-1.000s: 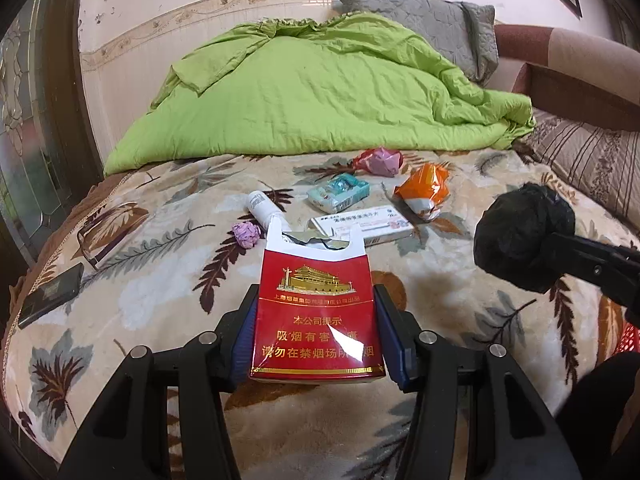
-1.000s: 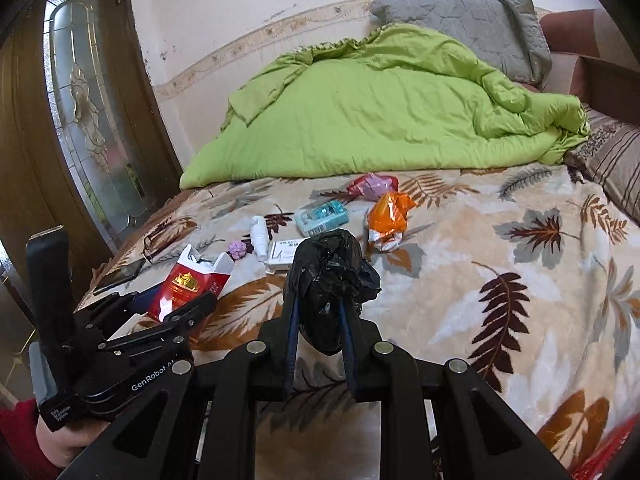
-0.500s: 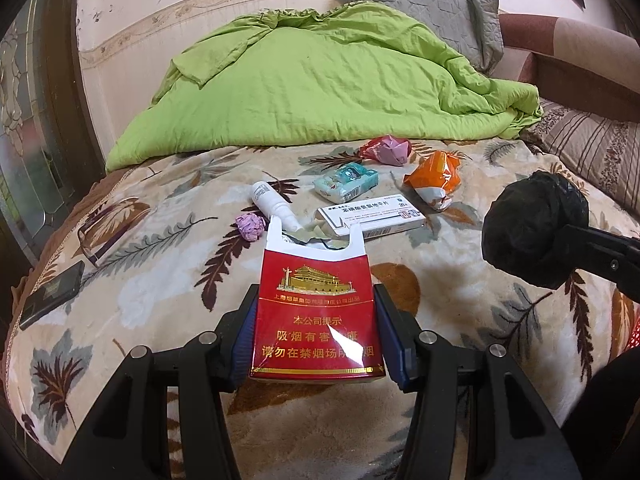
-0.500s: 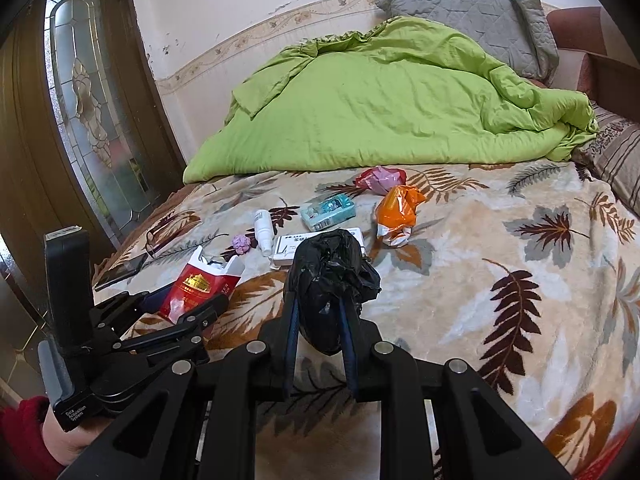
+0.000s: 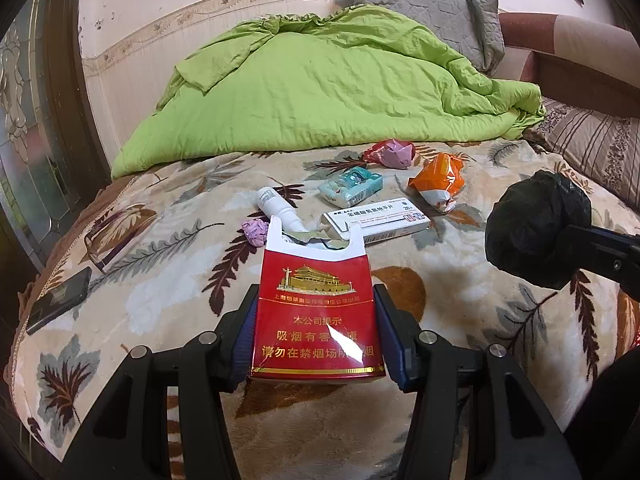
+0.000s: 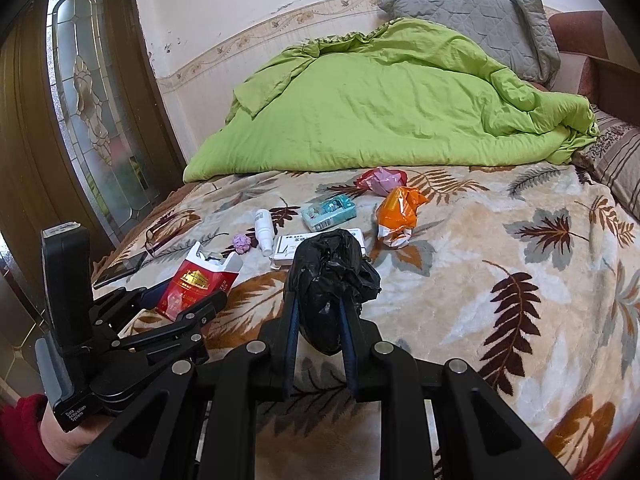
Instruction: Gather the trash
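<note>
Left gripper (image 5: 316,332): clamped on red cigarette pack (image 5: 316,312), above the bed's (image 5: 132,276) near edge.
Right gripper (image 6: 320,320): pinching black bag (image 6: 332,276).
Left view only: the pack's printed front.
Right view only: red sleeve (image 6: 24,436), glass door (image 6: 96,120).

bare blanket (image 6: 500,248) rightward, green quilt (image 6: 380,108) blocking behind
</note>
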The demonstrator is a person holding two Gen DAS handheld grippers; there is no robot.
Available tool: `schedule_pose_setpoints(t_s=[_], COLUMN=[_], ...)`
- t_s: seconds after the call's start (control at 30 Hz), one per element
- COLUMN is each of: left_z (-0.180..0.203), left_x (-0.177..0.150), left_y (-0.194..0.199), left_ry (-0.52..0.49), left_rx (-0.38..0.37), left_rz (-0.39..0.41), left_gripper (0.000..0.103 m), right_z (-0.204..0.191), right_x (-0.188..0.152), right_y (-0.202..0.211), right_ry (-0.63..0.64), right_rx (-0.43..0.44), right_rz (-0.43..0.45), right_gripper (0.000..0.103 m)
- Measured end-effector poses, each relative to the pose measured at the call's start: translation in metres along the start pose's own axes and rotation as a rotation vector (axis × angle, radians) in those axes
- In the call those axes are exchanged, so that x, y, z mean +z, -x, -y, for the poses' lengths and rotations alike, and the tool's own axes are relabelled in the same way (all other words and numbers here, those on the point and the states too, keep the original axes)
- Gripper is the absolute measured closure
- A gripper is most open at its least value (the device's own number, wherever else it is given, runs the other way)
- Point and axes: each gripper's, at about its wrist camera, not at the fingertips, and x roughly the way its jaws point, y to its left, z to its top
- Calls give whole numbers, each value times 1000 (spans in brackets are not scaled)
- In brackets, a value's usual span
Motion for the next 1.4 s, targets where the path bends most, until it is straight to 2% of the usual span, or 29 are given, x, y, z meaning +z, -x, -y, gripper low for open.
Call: schedule_pose_setpoints(t_s=[0.23,0.73,1.0,1.2,1.4], left_z=[-3,-34,-38,-37,-33], left_x=[2,6,4,4,3], left_y=[-1,-2,-3,-4,1], left_ry=[-1,74,97,99,144], left_rx=[17,173,178,166,-6], left_rz=[5,23,8,2,21], left_gripper=[50,50,50,50,50], right_z=[-1,-2,-2,-2,-3], right_x=[0,0,-1,-1,1], right_y=[0,0,0,0,1], right_ry=[-1,1,1,0,-7], right_rx=[-1,-3,-3,-2,1], right_rz=[0,1,2,2,4], right_gripper=[82,82,82,82,82])
